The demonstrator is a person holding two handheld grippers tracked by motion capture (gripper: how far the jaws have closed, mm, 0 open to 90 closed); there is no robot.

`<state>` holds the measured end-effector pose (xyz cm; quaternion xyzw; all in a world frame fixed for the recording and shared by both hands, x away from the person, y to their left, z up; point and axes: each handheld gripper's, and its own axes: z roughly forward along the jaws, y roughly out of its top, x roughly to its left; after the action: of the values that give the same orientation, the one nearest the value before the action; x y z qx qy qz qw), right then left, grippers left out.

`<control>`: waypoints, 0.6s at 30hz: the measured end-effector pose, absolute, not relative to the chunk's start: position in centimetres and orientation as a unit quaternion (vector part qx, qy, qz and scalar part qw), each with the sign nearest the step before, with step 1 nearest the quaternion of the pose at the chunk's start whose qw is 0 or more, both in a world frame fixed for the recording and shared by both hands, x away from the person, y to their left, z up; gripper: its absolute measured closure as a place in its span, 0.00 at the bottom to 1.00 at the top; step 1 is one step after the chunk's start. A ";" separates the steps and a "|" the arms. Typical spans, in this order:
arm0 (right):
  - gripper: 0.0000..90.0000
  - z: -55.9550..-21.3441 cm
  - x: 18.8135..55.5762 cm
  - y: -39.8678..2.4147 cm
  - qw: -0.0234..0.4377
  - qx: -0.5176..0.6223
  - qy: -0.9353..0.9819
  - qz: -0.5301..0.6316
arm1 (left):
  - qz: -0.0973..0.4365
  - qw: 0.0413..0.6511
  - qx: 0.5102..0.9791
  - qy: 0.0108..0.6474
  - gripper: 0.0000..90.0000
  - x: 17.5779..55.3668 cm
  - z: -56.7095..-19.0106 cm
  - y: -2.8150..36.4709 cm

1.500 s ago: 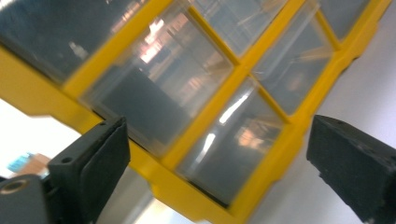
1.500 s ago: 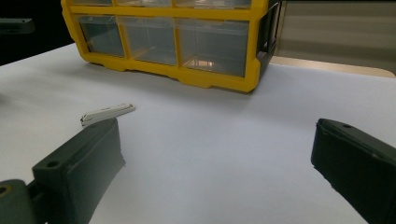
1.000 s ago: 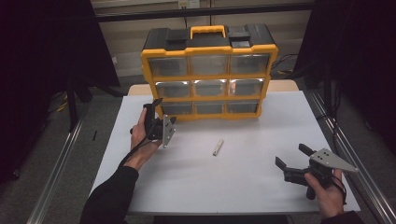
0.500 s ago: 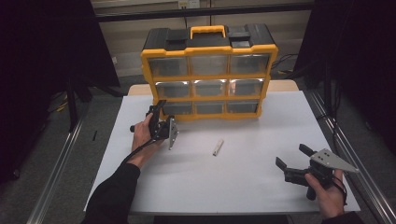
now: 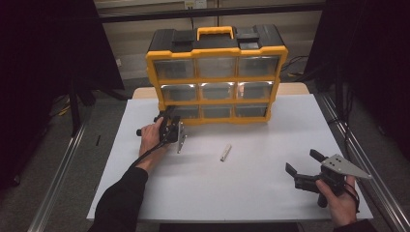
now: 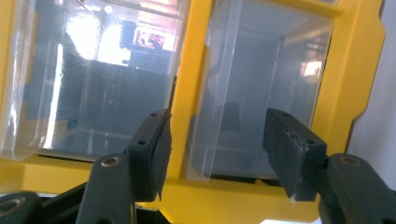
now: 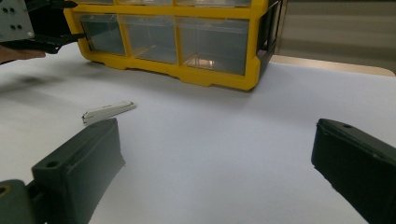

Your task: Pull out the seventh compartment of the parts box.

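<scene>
**Left gripper at the organizer's bottom-left drawer**

Nearest, at about 5 o'clock on the white desk [image 5: 251, 193], the right gripper [image 5: 300, 164] is held in a hand with its jaws spread wide and nothing between them. Ahead of it, toward 11 o'clock and well apart, lies a small white stick-like piece [image 5: 225, 152] flat on the desk.

Farther off, at roughly 10 o'clock, the left gripper [image 5: 167, 116] is up against the lower-left corner of the yellow drawer organizer [image 5: 217, 48], which stands upright at 12 o'clock on the far side of the desk. In the left gripper view, its jaws have just been closing and stand about half open, flanking a clear drawer [image 6: 247, 93] in the yellow frame. The drawer front sits between the pads, but they do not press on it.
</scene>
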<state>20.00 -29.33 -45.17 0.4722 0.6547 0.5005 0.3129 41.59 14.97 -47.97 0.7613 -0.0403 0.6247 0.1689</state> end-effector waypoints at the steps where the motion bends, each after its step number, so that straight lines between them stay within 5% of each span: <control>1: 0.02 -45.2 20.0 -29.3 0.313 0.472 0.655 0.500 | 0.628 0.190 0.754 -0.037 0.50 41.9 -48.3 15.0; 2: 0.02 -45.2 20.0 -29.3 0.312 0.471 0.656 0.500 | 0.626 0.123 0.769 -0.040 0.53 41.8 -47.7 15.4; 4: 0.02 -45.2 20.0 -29.3 0.311 0.473 0.655 0.500 | 0.627 0.106 0.771 -0.039 0.56 41.7 -47.6 15.4; 10: 0.02 -45.2 19.9 -29.4 0.313 0.472 0.657 0.499 | 0.631 0.094 0.769 -0.048 0.62 41.9 -47.7 15.2; 13: 0.02 -45.2 19.9 -29.4 0.314 0.472 0.656 0.498 | 0.642 0.134 0.754 -0.042 0.66 42.2 -48.1 15.3; 18: 0.02 -45.2 19.9 -29.3 0.314 0.472 0.655 0.499 | 0.653 0.072 0.752 -0.054 0.73 41.8 -47.4 15.3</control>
<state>19.92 -29.32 -45.20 0.4722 0.6554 0.4991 0.3136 41.76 15.29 -47.43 0.7518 -0.0543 0.6531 0.0723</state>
